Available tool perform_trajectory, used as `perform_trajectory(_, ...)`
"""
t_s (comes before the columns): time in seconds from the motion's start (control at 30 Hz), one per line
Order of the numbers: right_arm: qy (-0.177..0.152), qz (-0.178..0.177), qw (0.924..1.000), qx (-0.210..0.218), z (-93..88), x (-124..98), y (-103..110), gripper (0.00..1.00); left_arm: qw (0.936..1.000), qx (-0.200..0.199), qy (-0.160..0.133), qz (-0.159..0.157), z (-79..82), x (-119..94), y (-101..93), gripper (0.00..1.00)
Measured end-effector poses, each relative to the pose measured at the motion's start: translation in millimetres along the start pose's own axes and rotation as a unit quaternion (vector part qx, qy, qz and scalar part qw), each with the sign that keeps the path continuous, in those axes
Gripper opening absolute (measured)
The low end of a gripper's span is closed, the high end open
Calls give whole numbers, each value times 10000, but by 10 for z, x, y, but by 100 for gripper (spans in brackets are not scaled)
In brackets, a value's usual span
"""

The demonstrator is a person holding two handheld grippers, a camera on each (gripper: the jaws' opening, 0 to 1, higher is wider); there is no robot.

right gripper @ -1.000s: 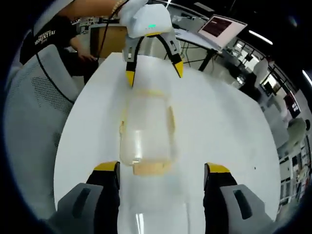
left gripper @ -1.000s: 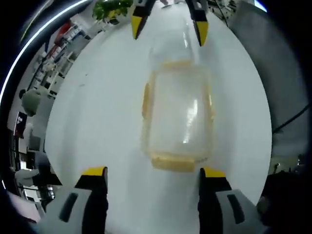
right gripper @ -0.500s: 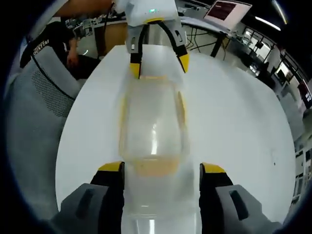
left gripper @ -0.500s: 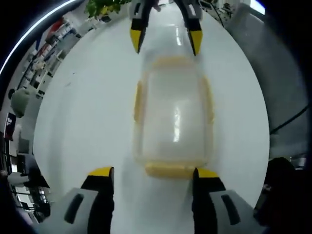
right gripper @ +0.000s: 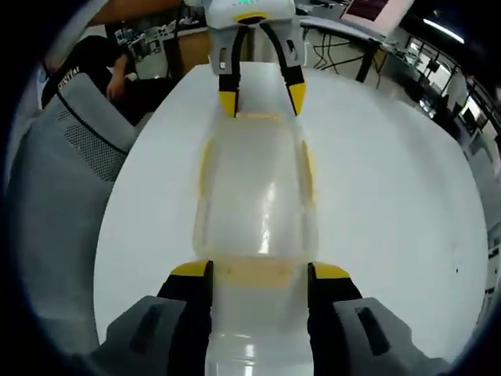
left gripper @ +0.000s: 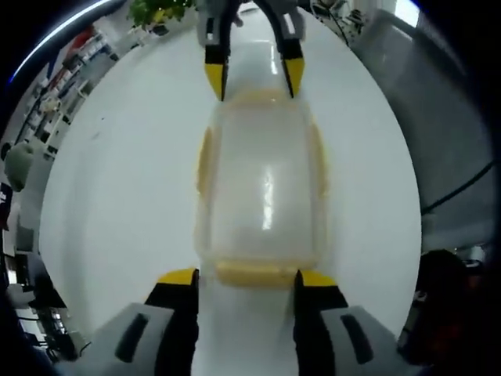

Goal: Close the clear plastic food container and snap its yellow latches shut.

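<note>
We judge the lid on, with the container (left gripper: 262,188) mid-table between our left gripper (left gripper: 244,278) at six o'clock and right gripper (right gripper: 261,272), both spread wide around end latches (not visibly snapped).

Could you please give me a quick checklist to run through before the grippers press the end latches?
1. Lid on the container: ok, it covers the body.
2. Left gripper open around the near end latch: ok.
3. Right gripper open around the opposite end latch: ok.
4. Side latches snapped: cannot tell.
5. Container flat on the white table: ok.
</note>
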State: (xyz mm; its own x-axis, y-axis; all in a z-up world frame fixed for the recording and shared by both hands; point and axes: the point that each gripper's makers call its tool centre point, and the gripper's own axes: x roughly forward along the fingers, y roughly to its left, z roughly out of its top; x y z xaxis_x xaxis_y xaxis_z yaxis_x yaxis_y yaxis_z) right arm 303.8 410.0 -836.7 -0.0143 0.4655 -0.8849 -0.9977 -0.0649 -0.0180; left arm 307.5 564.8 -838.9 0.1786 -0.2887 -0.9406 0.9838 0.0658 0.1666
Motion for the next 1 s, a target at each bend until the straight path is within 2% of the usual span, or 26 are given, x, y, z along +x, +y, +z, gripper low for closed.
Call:
perform_trajectory(0.27,-4,41,10000,58,-15,1,-13,44,9997,99,34,-217,8,19,-41,34)
perform_trajectory(0.3,120,192,9995,230,-68,3,37,37,9997,105,42,-223,7,21,-37,34)
perform_trajectory(0.33,148,284,9992,231,-93,17,77,37,9997,70,60,-226,2,24,-29,34)
perform_trajectory(0.37,85,118,9997,-217,-79,41,20,37,9997,104,50,-233,3,26,-25,34)
perform_trajectory(0.4,82,99,9999,-7,-80,62,50,37,9997,79,46,-241,-1,28,-33,34)
perform_trajectory(0.73,335,82,9994,-1,-66,87,7,38,9996,11,111,-277,1,32,-63,34)
perform_trajectory(1.0,557,85,9984,38,-70,95,4,38,9990,-54,94,-432,-2,40,-61,34)
